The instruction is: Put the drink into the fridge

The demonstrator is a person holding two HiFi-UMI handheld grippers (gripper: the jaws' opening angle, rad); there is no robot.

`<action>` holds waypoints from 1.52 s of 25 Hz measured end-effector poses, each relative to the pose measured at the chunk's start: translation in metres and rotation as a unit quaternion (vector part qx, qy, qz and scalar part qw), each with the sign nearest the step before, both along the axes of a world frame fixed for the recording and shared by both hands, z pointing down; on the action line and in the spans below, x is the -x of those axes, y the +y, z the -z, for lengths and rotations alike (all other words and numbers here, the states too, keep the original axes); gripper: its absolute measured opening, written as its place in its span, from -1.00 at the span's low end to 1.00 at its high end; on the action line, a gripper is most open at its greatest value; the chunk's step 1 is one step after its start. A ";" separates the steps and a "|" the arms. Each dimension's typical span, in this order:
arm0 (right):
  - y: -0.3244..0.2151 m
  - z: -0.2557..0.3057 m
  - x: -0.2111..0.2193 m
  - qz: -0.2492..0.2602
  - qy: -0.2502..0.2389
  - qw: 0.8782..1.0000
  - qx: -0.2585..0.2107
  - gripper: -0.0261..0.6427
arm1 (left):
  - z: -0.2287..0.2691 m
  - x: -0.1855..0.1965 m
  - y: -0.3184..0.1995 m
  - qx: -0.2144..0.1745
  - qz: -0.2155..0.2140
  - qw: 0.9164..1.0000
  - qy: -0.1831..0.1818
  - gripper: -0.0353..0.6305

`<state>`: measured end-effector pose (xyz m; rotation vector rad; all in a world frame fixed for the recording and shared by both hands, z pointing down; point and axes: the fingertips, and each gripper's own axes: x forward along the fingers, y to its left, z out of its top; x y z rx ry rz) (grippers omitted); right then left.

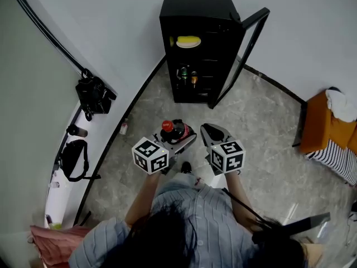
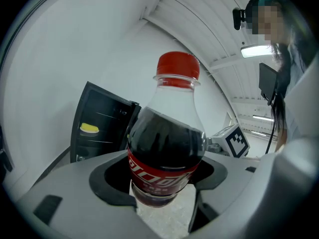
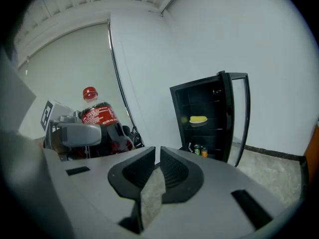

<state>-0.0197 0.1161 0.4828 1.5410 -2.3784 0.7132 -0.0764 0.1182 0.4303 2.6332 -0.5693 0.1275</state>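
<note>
While the bottle of dark drink [image 2: 167,148] stood upright, it was gripped around its red-labelled middle by the left claw [image 1: 179,133], whose jaws were spread wide and pressed on its two sides. A red cap [image 2: 178,65] was seen on top of it. The bottle was held above the grey mottled floor [image 1: 262,127], in front of the black fridge [image 1: 201,43] and well apart from it. The fridge's door [image 1: 245,54] was swung open. A yellow item [image 1: 188,41] was seen on an upper shelf and cans [image 1: 188,76] on a lower one. The right claw [image 3: 157,156] was held just beside the left, its jaws drawn almost together with nothing between them.
</note>
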 end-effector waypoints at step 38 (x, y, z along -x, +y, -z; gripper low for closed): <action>-0.065 -0.047 0.029 0.004 -0.020 0.998 0.059 -0.80 | -0.041 0.032 -0.056 0.050 0.000 0.999 -0.017 0.08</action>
